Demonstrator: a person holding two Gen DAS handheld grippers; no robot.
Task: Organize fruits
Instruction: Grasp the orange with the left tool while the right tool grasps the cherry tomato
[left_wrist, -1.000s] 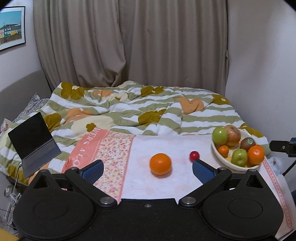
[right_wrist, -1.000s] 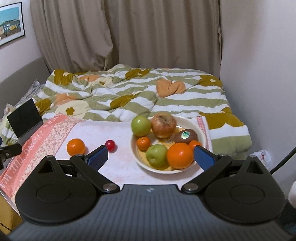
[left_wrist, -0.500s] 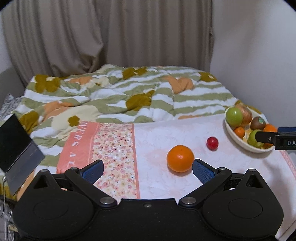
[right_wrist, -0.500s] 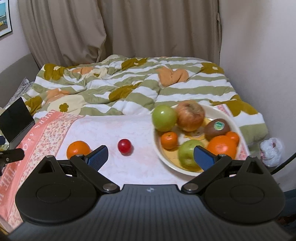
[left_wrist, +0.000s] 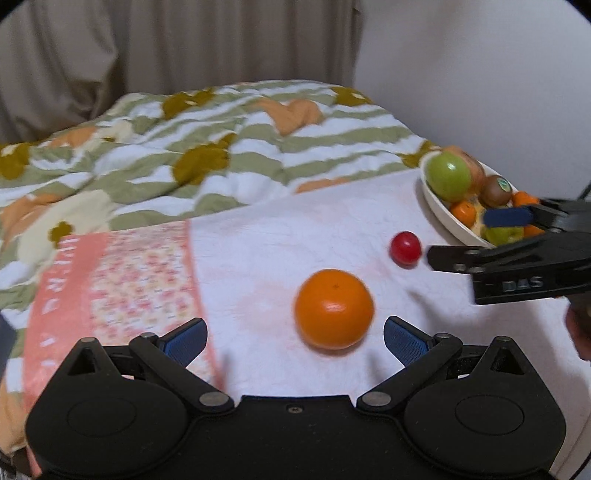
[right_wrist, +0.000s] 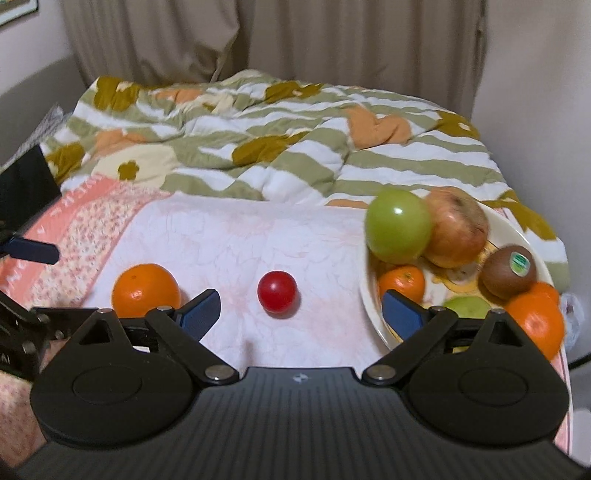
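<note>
An orange (left_wrist: 334, 308) lies on the white cloth just ahead of my open, empty left gripper (left_wrist: 294, 339), right of its midline. A small red fruit (left_wrist: 405, 248) lies beyond it. In the right wrist view the red fruit (right_wrist: 277, 291) sits just ahead of my open, empty right gripper (right_wrist: 301, 314), with the orange (right_wrist: 146, 290) to its left. A white bowl (right_wrist: 373, 314) at the right holds a green apple (right_wrist: 398, 226), a reddish apple (right_wrist: 458, 230), a kiwi (right_wrist: 509, 271), oranges and another green apple. The right gripper (left_wrist: 480, 236) shows from the side in the left wrist view.
The cloth lies on a bed with a green-striped floral duvet (right_wrist: 277, 147) behind it. A pink flowered cloth border (left_wrist: 122, 273) is at the left. Curtains and a wall stand behind the bed. A dark laptop-like object (right_wrist: 26, 184) is at the far left.
Both grippers have moved forward and down toward the cloth. The orange and the red fruit loom larger. The right gripper now reaches into the left wrist view near the red fruit.
</note>
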